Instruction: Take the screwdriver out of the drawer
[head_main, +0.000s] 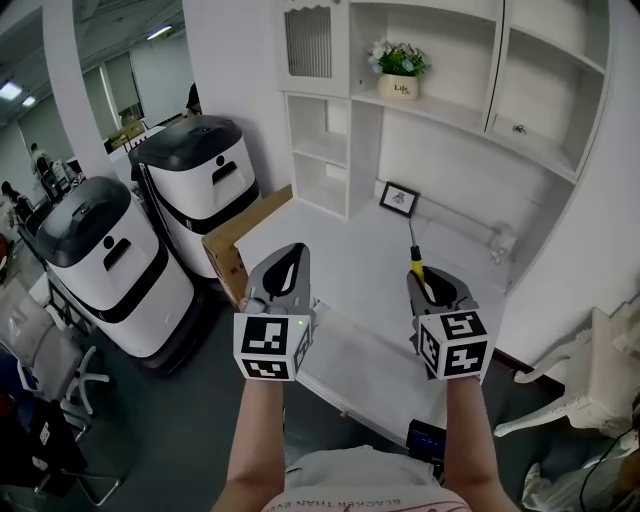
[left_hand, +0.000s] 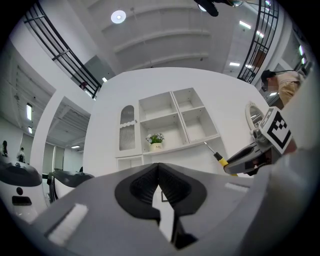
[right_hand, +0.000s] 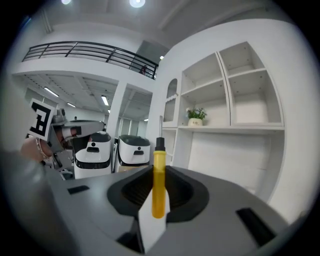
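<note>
My right gripper (head_main: 427, 283) is shut on the screwdriver (head_main: 415, 260), held up over the white desktop (head_main: 350, 255). The yellow handle (right_hand: 158, 185) sits between the jaws, and the black collar and metal shaft stick out past the tips. In the left gripper view the screwdriver (left_hand: 218, 157) shows at the right, in the other gripper. My left gripper (head_main: 291, 252) hangs beside it at about the same height, its jaws (left_hand: 159, 174) shut with nothing between them. The open white drawer (head_main: 345, 372) lies below both grippers, under the desk's front edge.
White shelves stand behind the desk with a potted plant (head_main: 400, 72) and a small picture frame (head_main: 399, 198). Two white-and-black machines (head_main: 110, 265) and a cardboard box (head_main: 238, 243) stand to the left. A white chair (head_main: 590, 385) is at the right.
</note>
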